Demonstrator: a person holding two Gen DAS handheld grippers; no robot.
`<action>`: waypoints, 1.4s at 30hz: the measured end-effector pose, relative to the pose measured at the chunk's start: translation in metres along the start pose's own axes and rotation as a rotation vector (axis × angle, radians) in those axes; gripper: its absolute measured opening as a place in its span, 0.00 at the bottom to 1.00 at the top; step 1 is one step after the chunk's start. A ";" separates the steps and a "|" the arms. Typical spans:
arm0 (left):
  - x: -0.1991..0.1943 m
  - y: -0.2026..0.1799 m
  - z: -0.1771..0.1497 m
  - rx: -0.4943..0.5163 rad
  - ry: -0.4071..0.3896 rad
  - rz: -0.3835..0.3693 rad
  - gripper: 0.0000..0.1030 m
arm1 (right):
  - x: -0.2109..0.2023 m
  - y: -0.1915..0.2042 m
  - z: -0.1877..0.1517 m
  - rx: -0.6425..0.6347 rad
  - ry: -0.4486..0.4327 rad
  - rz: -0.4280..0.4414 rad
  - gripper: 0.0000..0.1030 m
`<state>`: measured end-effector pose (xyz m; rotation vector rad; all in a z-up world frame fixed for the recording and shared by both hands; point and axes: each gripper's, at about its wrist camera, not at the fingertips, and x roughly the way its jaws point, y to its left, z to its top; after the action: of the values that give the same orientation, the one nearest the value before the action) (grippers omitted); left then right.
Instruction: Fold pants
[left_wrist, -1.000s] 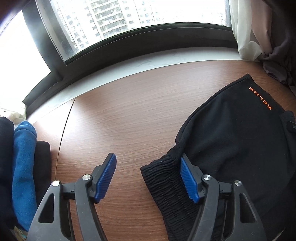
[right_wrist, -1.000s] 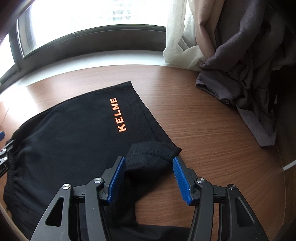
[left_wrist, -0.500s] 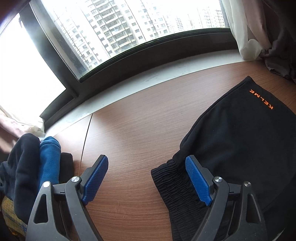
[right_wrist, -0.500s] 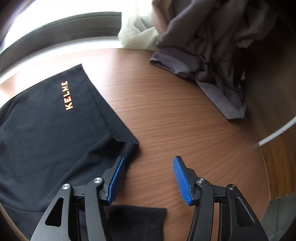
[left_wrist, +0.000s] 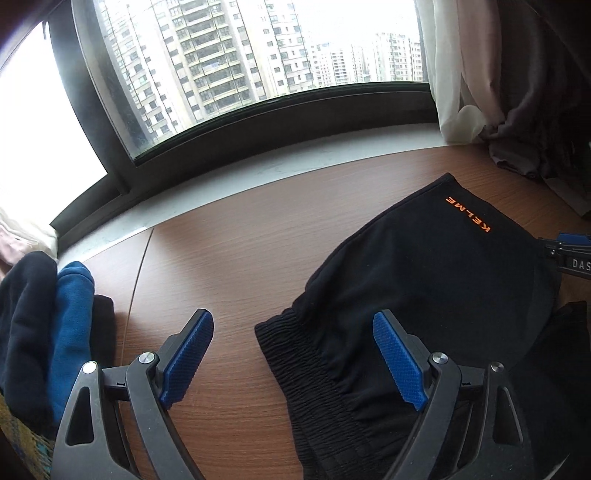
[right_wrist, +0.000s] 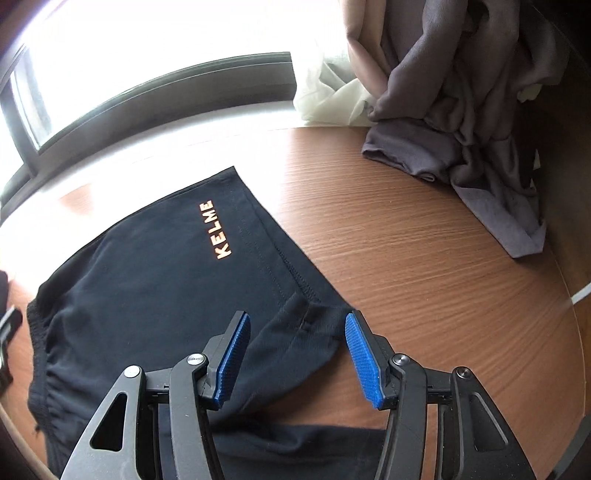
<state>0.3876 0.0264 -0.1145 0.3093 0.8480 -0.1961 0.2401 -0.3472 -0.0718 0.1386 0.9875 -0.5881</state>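
The pants (right_wrist: 155, 280) are black with orange lettering (right_wrist: 216, 230). The table (right_wrist: 424, 266) is reddish-brown wood grain. The pads (left_wrist: 399, 365) are blue with a fine ribbed texture. A grey cloth (right_wrist: 480, 122) lies crumpled; a blue garment (left_wrist: 70, 332) sits among dark ones.

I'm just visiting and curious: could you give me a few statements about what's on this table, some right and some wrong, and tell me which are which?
1. The black pants carry orange lettering. True.
2. The right tool is clamped shut on the pants. False: its blue pads stand apart, with the fabric below them ungripped.
3. A grey heap of clothes lies at the far right of the wooden table. True.
4. The left tool holds the blue garment. False: it is open and holds nothing; the blue garment lies off to its left.
5. The elastic waistband lies at the pants' left end in the left view. True.
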 end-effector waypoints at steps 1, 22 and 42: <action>0.002 -0.004 -0.002 0.010 0.004 -0.010 0.86 | 0.003 0.002 0.000 -0.001 0.002 -0.009 0.53; 0.024 -0.006 -0.020 0.014 0.085 0.060 0.86 | -0.007 -0.034 -0.038 -0.017 0.056 -0.269 0.52; -0.135 0.018 -0.083 -0.003 -0.161 0.027 0.84 | -0.127 -0.022 -0.107 0.046 -0.164 -0.063 0.54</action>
<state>0.2468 0.0781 -0.0598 0.2973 0.6848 -0.1921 0.0971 -0.2750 -0.0243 0.0982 0.8217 -0.6691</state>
